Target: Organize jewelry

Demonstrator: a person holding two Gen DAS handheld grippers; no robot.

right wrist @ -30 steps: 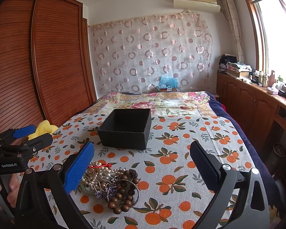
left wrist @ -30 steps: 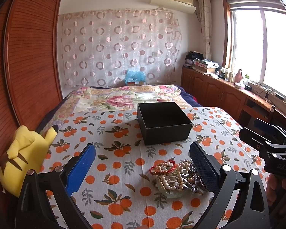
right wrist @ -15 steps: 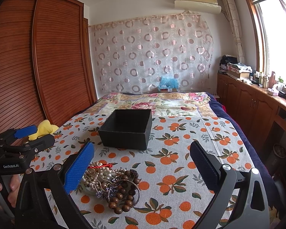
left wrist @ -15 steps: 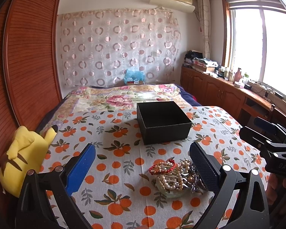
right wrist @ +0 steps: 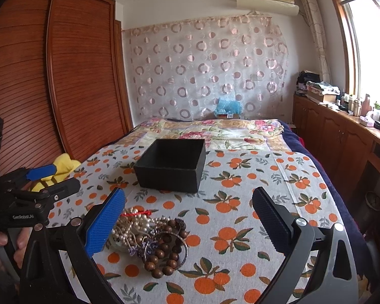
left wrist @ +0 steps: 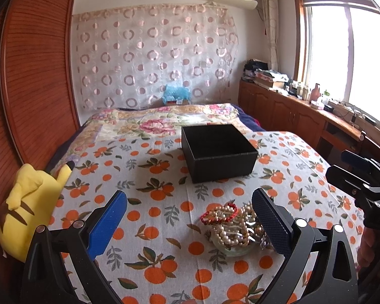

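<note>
Black box (left wrist: 219, 152) empty, far; jewelry pile (right wrist: 152, 235) near, untouched. Both my grippers, left gripper (left wrist: 187, 224) and right gripper (right wrist: 188, 224), spread wide, holding nothing. Next: pinch one strand, lift clear of tangle.

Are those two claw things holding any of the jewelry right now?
No. The left gripper and the right gripper are both open and hold nothing. The jewelry pile lies on the bedspread, untouched.

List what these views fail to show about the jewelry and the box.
- Black box floor: hidden by its front wall, both views.
- Jewelry pile: right part behind the left gripper finger; left edge behind the right gripper finger.
- Glass dish underneath: mostly buried.
</note>
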